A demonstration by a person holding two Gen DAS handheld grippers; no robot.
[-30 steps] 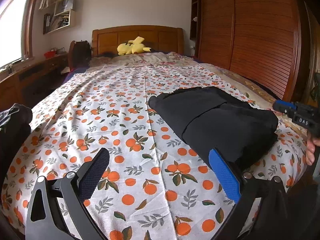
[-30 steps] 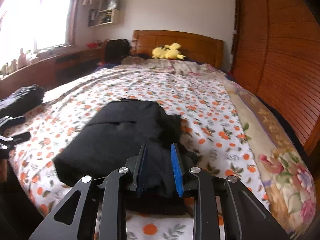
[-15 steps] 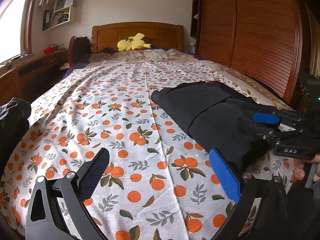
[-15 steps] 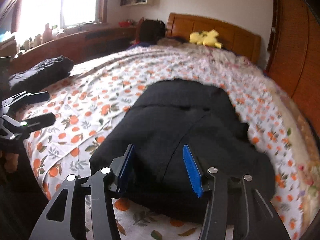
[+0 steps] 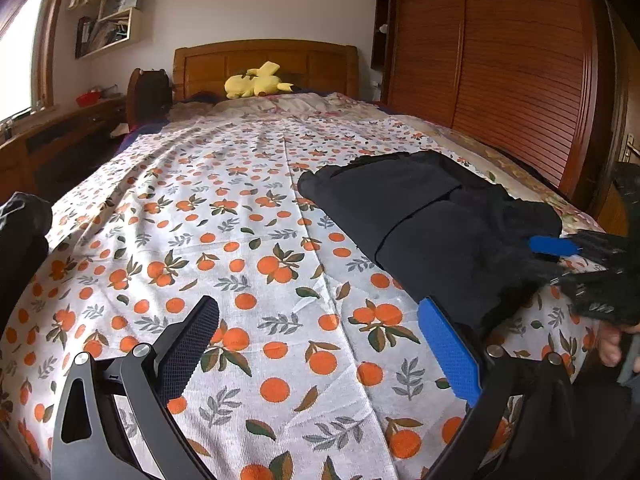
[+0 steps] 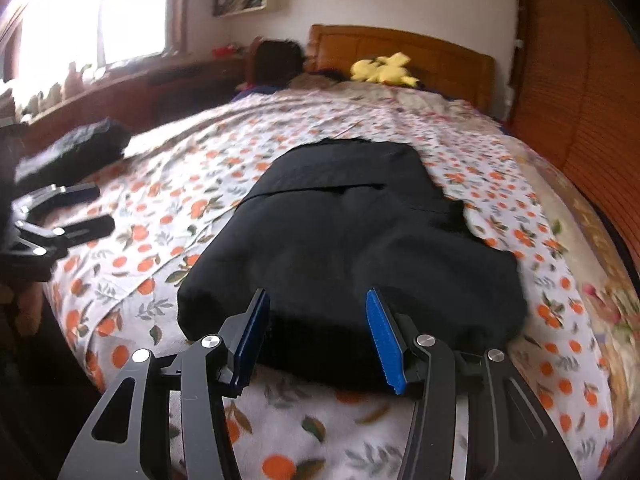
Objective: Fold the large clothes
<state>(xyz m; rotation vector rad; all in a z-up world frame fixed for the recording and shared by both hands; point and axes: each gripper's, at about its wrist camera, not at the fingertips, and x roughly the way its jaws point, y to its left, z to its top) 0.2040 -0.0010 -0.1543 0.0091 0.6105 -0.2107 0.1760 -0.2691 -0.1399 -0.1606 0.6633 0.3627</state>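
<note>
Black folded garment (image 6: 352, 248) lies centre frame in the right view on the orange-print bedsheet (image 5: 248, 240). Right gripper (image 6: 316, 328) has just spread, near edge between pads, unpinched, prob. releasing it. Left gripper (image 5: 316, 344), lower frame, gapes wide w/ nothing inside, parked clear.

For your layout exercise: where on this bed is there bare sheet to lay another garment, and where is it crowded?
Free: orange-print sheet between the folded black garment and the dark bundle, up to the yellow plush toy. Crowded: near right corner.
</note>
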